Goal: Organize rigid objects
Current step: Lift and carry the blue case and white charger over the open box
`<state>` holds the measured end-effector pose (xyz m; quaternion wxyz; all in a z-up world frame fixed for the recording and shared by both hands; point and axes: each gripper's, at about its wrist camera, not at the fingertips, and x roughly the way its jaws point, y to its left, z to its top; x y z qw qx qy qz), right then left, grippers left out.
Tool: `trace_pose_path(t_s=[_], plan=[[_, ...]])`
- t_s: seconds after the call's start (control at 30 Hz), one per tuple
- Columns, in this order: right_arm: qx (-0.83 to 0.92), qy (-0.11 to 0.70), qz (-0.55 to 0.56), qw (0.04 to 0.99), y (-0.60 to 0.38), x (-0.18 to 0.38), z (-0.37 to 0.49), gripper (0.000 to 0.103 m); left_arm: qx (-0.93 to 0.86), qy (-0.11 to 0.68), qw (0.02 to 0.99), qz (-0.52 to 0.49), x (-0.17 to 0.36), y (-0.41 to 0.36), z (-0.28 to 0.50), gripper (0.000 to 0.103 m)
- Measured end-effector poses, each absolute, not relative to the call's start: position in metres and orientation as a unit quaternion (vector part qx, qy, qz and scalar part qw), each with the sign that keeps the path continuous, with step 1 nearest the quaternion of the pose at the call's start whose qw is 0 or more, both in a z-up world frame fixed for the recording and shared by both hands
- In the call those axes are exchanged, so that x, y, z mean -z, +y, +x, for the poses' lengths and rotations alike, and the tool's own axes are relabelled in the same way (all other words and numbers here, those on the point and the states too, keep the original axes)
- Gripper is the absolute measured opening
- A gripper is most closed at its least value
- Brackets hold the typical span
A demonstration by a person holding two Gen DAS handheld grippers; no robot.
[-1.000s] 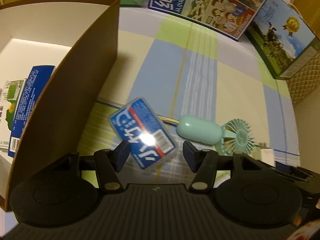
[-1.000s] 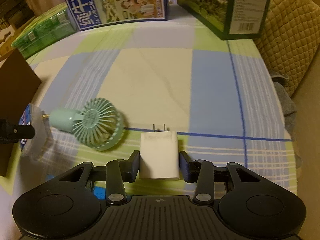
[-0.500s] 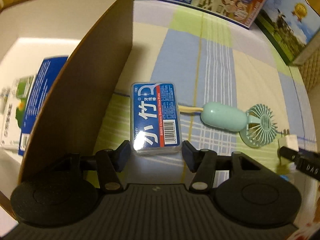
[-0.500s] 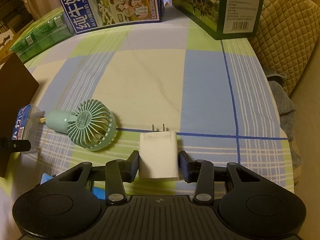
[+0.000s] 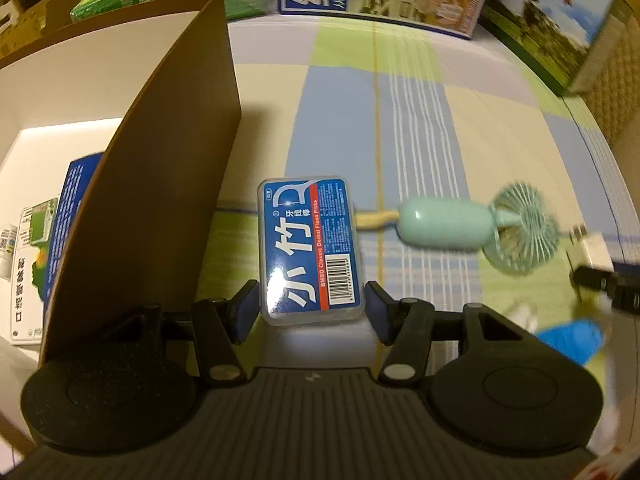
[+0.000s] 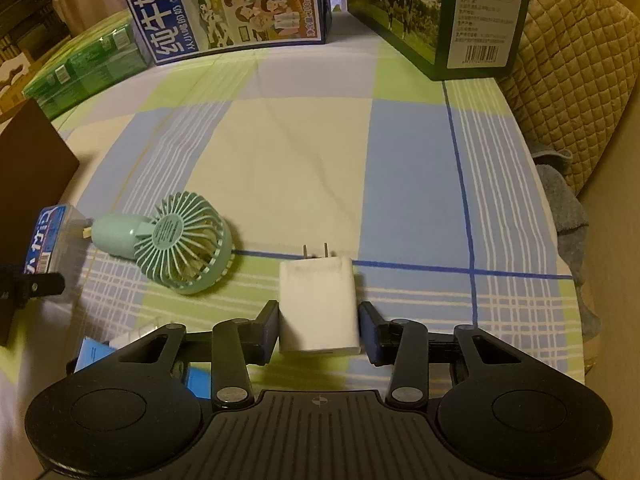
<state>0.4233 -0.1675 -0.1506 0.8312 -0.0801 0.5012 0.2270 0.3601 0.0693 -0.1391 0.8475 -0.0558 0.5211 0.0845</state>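
A blue floss-pick box (image 5: 310,248) in a clear case sits lengthwise between the fingers of my left gripper (image 5: 311,304), whose pads press on both its long sides. It hangs just right of the brown cardboard box wall (image 5: 160,184). In the right wrist view the floss-pick box (image 6: 50,240) shows at the far left. My right gripper (image 6: 318,320) is shut on a white plug charger (image 6: 316,300) with its prongs pointing away. A mint hand fan (image 6: 180,244) lies on the checked cloth between the two grippers, handle towards the floss-pick box.
The cardboard box holds a blue carton and a green-and-white one (image 5: 36,248). Milk cartons (image 6: 228,4) and a dark green carton (image 6: 460,12) line the back, with green packs (image 6: 88,72) at back left. A quilted cushion (image 6: 572,60) borders the right. Something blue (image 5: 572,340) lies near the front.
The floss-pick box lay askew between the left fingers; now it runs straight between them and the pads have come in against its sides. The right gripper and charger have not changed.
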Motion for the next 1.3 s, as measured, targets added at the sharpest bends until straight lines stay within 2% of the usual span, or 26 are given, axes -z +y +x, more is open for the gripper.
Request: trace_pose_path(t_s=[0.37,0.63,1.03,1.2,1.3], plan=[[-0.231,0.507,-0.083,0.826,-0.176,0.149,0.418,0.040,-0.049,0.548,0.834,-0.037,0.135,0.063,0.322,0.053],[-0.231,0.505,-0.089,0.827,-0.173,0.148,0.421,0.055,-0.060,0.547,0.834,-0.040,0.135,0.066,0.345,0.054],[-0.224,0.506,-0.085,0.829,-0.173,0.151,0.425,0.056,-0.061,0.547,0.834,-0.019,0.142,0.064,0.361,0.054],[-0.222,0.503,-0.090,0.831,-0.172,0.151,0.426,0.055,-0.061,0.542,0.838,-0.015,0.142,0.064,0.359,0.053],[-0.231,0.500,-0.095,0.829,-0.170,0.150,0.424,0.038,-0.064,0.540,0.839,-0.017,0.142,0.063,0.358,0.053]])
